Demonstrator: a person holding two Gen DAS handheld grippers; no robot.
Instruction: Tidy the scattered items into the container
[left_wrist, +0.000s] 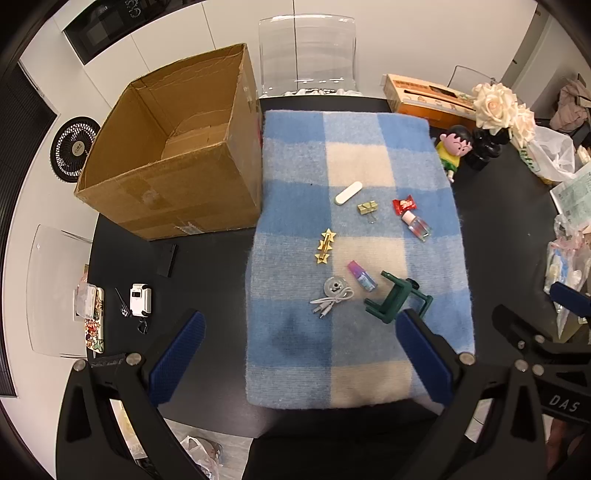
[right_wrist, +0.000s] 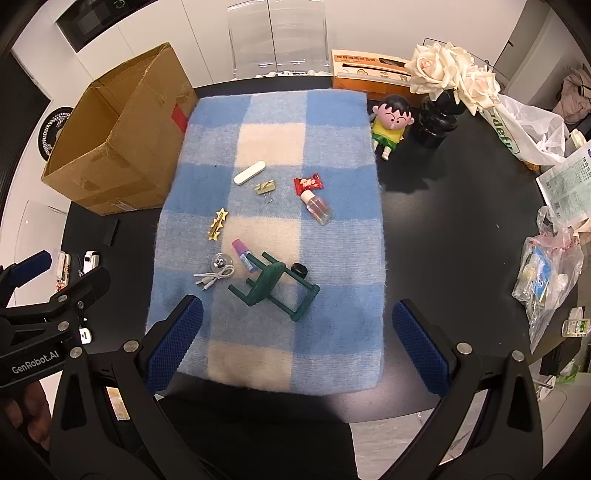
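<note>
Both grippers hover above the near edge of a black table, jaws spread wide, nothing between them: left gripper, right gripper. In the right wrist view the left gripper's frame shows at the left margin.

A blue-and-cream checked blanket runs from the near edge to the far edge. Its near third is bare, and so is its far third. A bare strip of table lies left of the blanket, near side.

The cardboard box stands at the far left, touching or just beside the blanket's left edge; top flaps up, inside looks empty as far as can be seen.

Items lie scattered on the blanket's middle band:
- white oblong case, farthest
- gold binder clip, just right of it
- red candy wrapper, touching the cap of a small clear bottle
- gold star hair clip, left of centre
- purple-capped small bottle, lying flat
- round clear piece with a coiled white cable against it
- green stand, on its side, nearest the grippers

Right of the blanket: cartoon figurine, black vase with cream roses, orange carton, plastic bags crowding the right edge. Left of it: small white device, flat black piece.
</note>
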